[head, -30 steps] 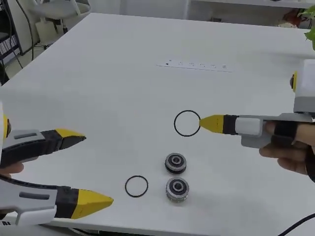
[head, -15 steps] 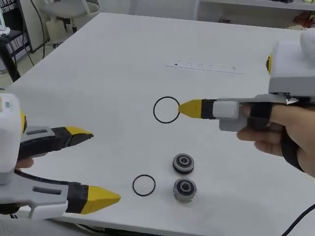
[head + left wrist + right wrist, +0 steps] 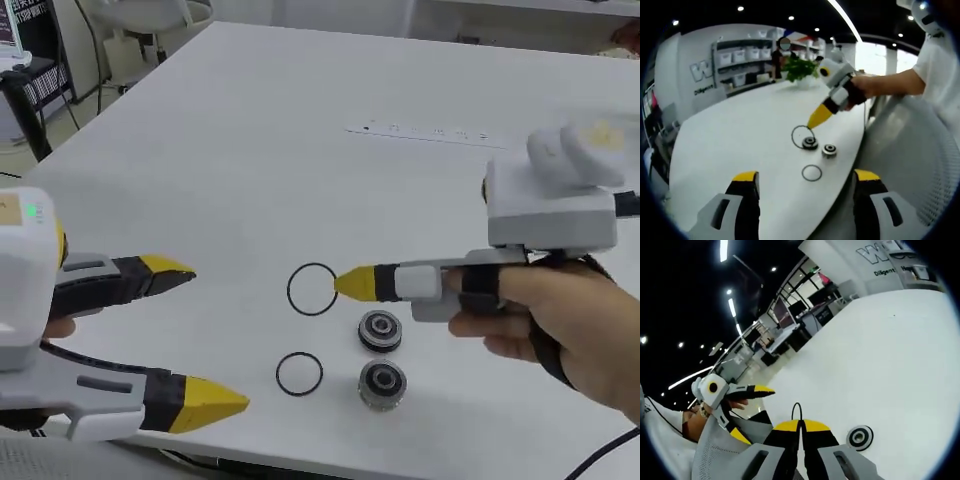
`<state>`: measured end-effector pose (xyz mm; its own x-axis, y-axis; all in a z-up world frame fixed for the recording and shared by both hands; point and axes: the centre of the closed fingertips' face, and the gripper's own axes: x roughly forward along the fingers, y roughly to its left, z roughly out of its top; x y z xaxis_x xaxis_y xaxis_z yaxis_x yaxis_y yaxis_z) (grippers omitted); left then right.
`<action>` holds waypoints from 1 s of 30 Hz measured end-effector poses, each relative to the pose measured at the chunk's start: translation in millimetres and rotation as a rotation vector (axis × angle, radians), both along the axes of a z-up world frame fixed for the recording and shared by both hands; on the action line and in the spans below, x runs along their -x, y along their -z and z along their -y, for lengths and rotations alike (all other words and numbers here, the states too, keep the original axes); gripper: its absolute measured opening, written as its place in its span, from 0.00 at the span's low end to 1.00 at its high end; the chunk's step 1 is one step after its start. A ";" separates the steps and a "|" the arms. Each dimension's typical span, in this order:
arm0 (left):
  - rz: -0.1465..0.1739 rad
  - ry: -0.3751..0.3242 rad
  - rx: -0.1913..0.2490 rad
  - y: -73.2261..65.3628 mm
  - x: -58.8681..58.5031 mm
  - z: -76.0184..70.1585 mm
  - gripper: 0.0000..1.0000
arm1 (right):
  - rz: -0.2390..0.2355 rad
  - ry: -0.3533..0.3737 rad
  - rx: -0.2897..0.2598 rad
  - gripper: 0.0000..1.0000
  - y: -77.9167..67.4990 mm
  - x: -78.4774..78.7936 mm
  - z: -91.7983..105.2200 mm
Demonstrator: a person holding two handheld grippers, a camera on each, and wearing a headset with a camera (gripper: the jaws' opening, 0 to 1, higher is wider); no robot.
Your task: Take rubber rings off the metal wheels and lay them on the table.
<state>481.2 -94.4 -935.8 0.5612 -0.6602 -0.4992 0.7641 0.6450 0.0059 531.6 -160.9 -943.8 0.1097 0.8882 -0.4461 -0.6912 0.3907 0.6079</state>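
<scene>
My right gripper (image 3: 338, 283) is shut on a thin black rubber ring (image 3: 312, 289), held just left of the two metal wheels. One wheel (image 3: 380, 330) lies behind the other wheel (image 3: 383, 382). A second black ring (image 3: 299, 373) lies flat on the white table (image 3: 250, 150), left of the nearer wheel. My left gripper (image 3: 220, 337) stands open at the near left, with nothing between its jaws. In the left gripper view, the right gripper (image 3: 817, 118) holds the ring (image 3: 801, 136) over the wheels (image 3: 810, 143), and the loose ring (image 3: 811, 173) lies nearer. In the right gripper view, the held ring (image 3: 797, 412) shows edge-on.
A pale printed strip (image 3: 425, 133) lies on the far part of the table. The table's front edge (image 3: 330, 468) runs just below the wheels. Chairs and a black rack (image 3: 30, 90) stand beyond the far left corner. A potted plant (image 3: 800, 67) sits at the table's far end.
My right gripper has carried the ring left and toward me, from beyond the wheels to just left of the farther wheel. The left gripper stays open and in about the same place.
</scene>
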 end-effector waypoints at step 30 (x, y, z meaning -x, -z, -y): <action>-0.030 -0.020 0.010 3.2 1.9 -3.3 0.76 | 0.071 -0.092 0.293 0.00 67.2 10.6 6.9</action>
<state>479.3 -91.2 -939.0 0.5591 -0.6542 -0.5093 0.7510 0.6599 -0.0232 521.0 -167.8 -1011.1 0.0747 0.7306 -0.6787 -0.7685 0.4759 0.4277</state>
